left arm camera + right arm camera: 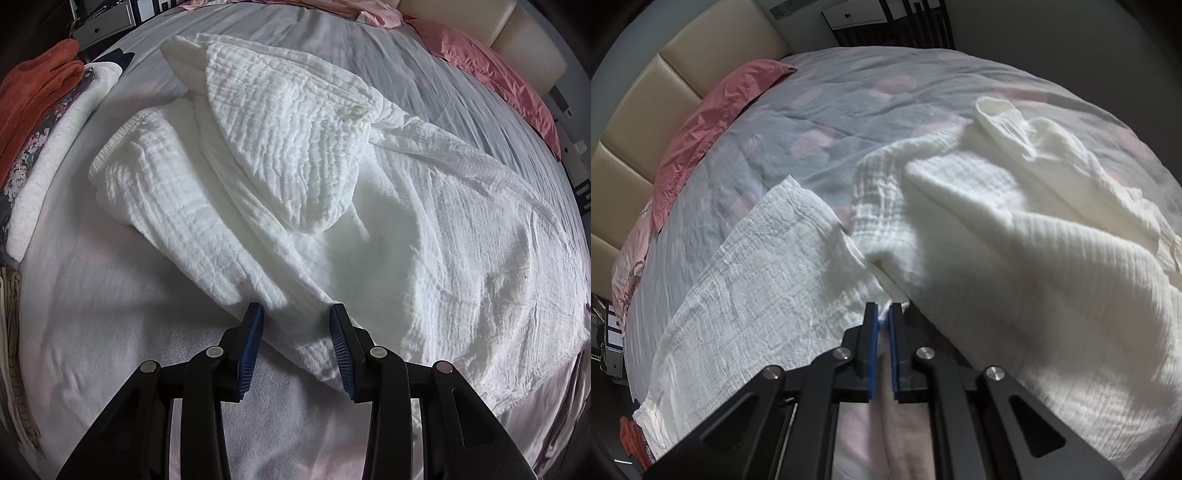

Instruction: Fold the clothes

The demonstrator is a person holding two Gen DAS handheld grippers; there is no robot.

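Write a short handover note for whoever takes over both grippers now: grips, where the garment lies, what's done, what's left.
Left gripper: jaws open, straddling the near edge of the white crinkled cotton garment, not pinching.
Right gripper: jaws shut on a fold of that garment.
Garment: rumpled on the grey bed cover with pink spots.
Done: no neat fold yet.
Left: flatten it, fold it.

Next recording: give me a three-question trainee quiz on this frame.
1. True or false: the right gripper is shut on the white garment.
2. The left gripper's jaws are: A) open around a garment fold, B) clamped shut, C) out of view.
3. Fill in: the pillow by the headboard is ____ in colour.

Key: 1 true; 2 A; 3 pink.
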